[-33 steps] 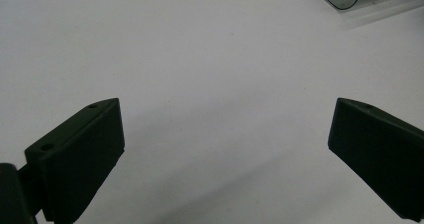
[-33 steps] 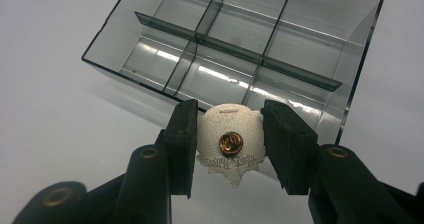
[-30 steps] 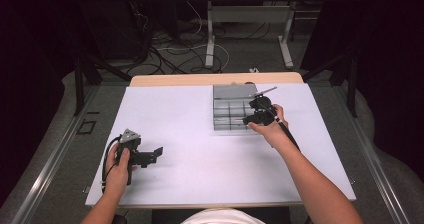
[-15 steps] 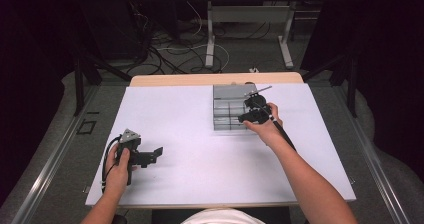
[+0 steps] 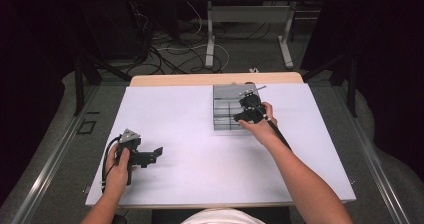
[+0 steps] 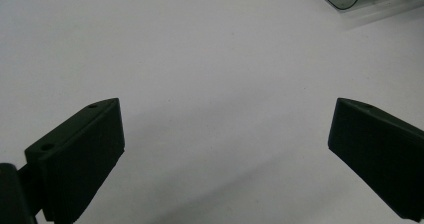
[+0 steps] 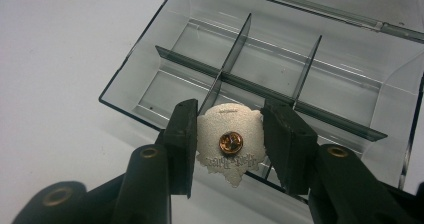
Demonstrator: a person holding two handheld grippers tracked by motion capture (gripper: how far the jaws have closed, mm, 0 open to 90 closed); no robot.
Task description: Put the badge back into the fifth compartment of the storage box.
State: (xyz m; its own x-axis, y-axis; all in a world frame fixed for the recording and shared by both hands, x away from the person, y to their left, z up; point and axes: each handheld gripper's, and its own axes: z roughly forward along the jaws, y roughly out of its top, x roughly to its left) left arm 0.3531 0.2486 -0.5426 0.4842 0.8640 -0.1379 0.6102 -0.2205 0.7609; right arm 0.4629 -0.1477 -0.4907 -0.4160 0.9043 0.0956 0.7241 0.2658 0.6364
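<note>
The right gripper point(image 7: 227, 146) clamps a silver pin badge point(image 7: 229, 143), brass clasp facing the camera, over a clear divided box point(image 7: 350, 91). At 8 o'clock on the table point(image 5: 200, 114) in the high view, the left gripper point(image 6: 225, 149) gapes empty.

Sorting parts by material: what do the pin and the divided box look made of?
The pin looks like metal: matte silvery stippled back, brassy clutch at its centre. The divided box looks like clear, smoke-tinted hard plastic: see-through glossy walls and dividers. Both are judged by look alone.

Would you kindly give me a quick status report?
Right gripper shut on pin badge, over the clear divided box. Left gripper open, above bare table. Nothing obstructing.
</note>
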